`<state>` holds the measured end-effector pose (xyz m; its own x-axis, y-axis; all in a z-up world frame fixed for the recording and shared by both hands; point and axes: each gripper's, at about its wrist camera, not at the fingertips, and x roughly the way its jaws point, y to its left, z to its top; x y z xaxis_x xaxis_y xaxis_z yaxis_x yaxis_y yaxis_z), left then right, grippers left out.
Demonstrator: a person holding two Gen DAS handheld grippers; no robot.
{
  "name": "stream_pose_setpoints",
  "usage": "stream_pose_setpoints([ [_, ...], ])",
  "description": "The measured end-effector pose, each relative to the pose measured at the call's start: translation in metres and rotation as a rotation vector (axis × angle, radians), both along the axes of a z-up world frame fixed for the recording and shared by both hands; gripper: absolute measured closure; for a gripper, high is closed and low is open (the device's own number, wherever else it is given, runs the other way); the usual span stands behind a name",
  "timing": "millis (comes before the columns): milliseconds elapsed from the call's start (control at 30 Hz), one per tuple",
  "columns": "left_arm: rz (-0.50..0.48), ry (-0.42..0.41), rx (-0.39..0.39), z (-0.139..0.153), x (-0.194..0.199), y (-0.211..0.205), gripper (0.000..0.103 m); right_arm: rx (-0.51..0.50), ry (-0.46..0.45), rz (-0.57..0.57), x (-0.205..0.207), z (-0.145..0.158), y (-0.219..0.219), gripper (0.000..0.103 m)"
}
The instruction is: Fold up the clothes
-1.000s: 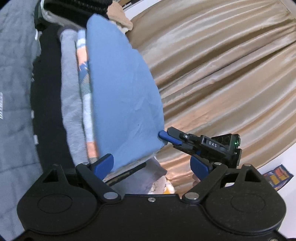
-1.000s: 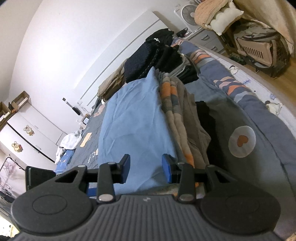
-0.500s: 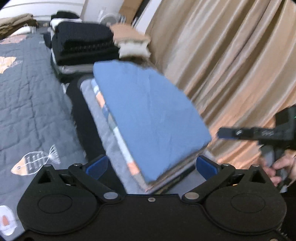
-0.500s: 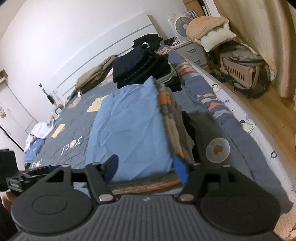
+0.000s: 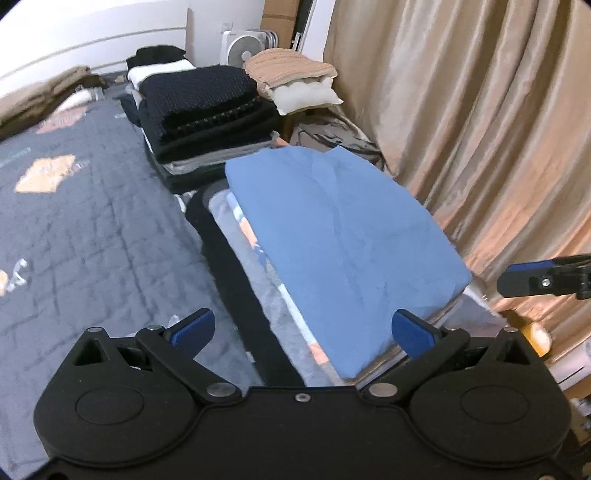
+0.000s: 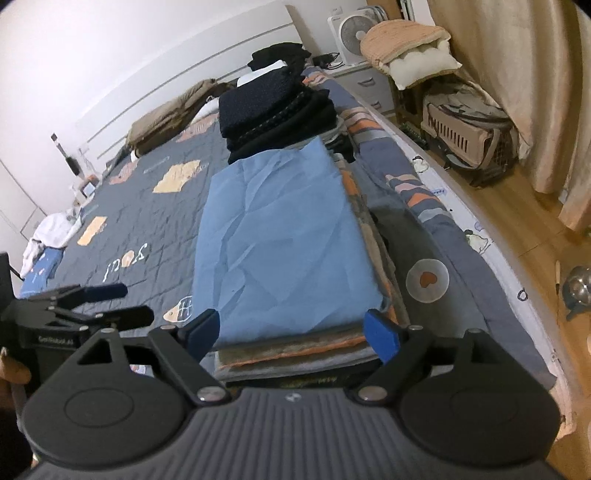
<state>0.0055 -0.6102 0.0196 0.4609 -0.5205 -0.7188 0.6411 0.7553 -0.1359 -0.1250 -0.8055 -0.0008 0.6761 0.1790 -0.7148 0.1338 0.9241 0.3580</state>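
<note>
A folded blue garment (image 5: 347,236) (image 6: 284,240) lies flat on top of a stack of folded clothes (image 6: 295,354) near the bed's right edge. My left gripper (image 5: 301,330) is open and empty, just short of the stack's near corner. In the right wrist view my right gripper (image 6: 293,332) is open too, its blue pads either side of the stack's near end, holding nothing. Each gripper appears in the other's view: the right one (image 5: 543,282) at the far right, the left one (image 6: 99,306) at the lower left.
A second pile of dark folded clothes (image 5: 203,110) (image 6: 273,107) stands behind the stack. The grey patterned quilt (image 5: 74,229) spreads to the left. A beige curtain (image 5: 480,129), a fan (image 6: 354,31), a pet carrier (image 6: 465,136) and wooden floor (image 6: 535,258) lie to the right.
Both grippers opened and let go of the blue garment, then drew back. The garment now rests flat on the stack.
</note>
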Motion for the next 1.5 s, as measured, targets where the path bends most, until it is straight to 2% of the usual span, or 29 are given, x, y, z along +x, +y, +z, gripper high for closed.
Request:
stream_pose_setpoints([
  [333,-0.045,-0.025,0.092,0.022,-0.01,0.0,0.0,-0.049,0.063,0.043,0.0,0.022,0.026,0.018],
  [767,-0.112,-0.054,0.156,0.044,-0.024,-0.002,0.0,-0.106,0.062,0.054,-0.014,0.051,0.035,0.018],
  [1233,-0.126,-0.086,0.194,0.061,-0.036,0.0,0.0,-0.117,0.089,0.076,-0.022,0.053,0.041,0.018],
  [1500,-0.133,-0.093,0.209,0.061,-0.038,-0.001,0.0,-0.133,0.107,0.094,-0.023,0.055,0.044,0.018],
])
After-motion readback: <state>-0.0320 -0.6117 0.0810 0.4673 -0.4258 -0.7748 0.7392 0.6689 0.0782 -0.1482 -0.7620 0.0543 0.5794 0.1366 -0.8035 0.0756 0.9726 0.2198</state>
